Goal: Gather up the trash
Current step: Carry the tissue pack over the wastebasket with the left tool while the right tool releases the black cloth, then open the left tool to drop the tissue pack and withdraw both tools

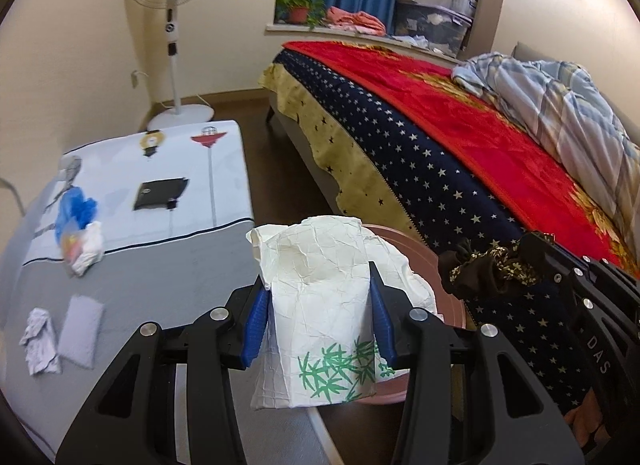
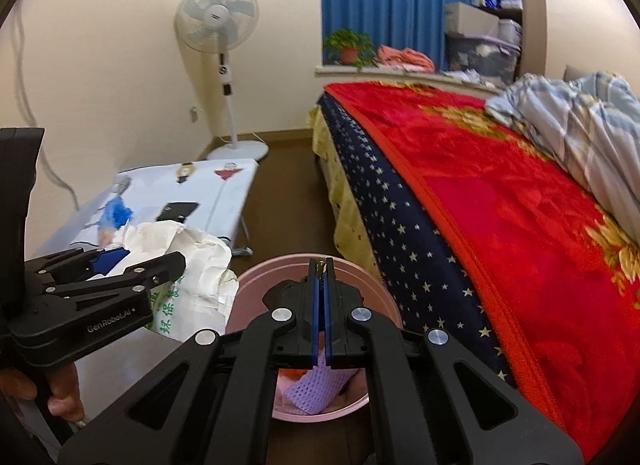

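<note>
Trash waits in several places. Bed (image 1: 480,153) fills the right side; the surface (image 1: 168,265) on the left carries tissue (image 1: 38,339) and a blue bag (image 1: 74,205). Pink bin (image 2: 256,285) stands between them. Left gripper (image 1: 318,305) jaws clasp a crumpled white bag (image 1: 320,285) beside the bin; right gripper (image 2: 322,305) jaws clench a dark scrunchie (image 1: 480,269) above it.

A white pedestal fan (image 1: 172,5) stands far left by the wall, a potted plant (image 1: 298,7) on the sill, and a red blanket (image 1: 460,113) apparently covers the bed on the right.
</note>
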{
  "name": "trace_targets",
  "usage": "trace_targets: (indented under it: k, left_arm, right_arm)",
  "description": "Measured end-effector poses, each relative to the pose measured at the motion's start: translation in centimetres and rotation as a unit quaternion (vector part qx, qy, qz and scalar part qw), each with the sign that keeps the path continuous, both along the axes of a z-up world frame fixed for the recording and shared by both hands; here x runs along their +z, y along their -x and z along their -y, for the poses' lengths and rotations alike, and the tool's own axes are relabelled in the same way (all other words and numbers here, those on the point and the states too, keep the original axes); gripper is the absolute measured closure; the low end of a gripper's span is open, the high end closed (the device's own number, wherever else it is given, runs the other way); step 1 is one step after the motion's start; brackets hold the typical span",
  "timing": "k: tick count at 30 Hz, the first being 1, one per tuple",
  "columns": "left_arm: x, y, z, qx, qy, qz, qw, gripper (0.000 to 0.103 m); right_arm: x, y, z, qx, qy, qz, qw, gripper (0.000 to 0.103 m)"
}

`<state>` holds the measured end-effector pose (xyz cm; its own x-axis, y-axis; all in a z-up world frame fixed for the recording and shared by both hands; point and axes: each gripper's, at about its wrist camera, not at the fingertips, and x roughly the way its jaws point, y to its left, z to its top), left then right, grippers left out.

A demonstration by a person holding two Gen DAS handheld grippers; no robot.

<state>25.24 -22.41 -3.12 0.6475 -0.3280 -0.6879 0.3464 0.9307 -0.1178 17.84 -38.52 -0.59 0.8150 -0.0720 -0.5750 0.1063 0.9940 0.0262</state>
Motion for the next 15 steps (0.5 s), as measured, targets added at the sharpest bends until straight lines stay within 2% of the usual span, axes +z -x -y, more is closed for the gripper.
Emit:
trace_targets:
  k: [9, 10, 13, 14, 15]
  left_arm:
    - [-2.3, -2.8, 1.9, -0.02, 0.003, -0.021, 0.9996, 0.058]
    - [-2.5, -3.1, 2.1, -0.022, 0.003, -0.022, 0.9995, 0.057]
    - [-3.1, -3.8, 2.4, -0.025, -0.001, -0.024, 0.9994, 0.054]
    - [-3.3, -4.0, 2.5, -0.022, -0.005, -0.025, 0.9994, 0.041]
    - [-3.5, -4.3, 2.4, -0.011, -0.012, -0.028, 0.9995, 0.019]
  right_arm:
    - [-2.3, -3.4, 1.5, -0.035, 0.006, -0.034, 0.999, 0.101]
    - [-2.5, -3.6, 1.5, -0.038, 0.009, -0.037, 0.999, 0.097]
    - [-3.0, -4.2, 1.6, -0.043, 0.011, -0.043, 0.998, 0.095]
    - [-3.2, -4.3, 1.6, -0.045, 0.011, -0.048, 0.998, 0.087]
    - [-3.5, -4.5, 1.5, -0.048, 0.015, -0.056, 0.997, 0.077]
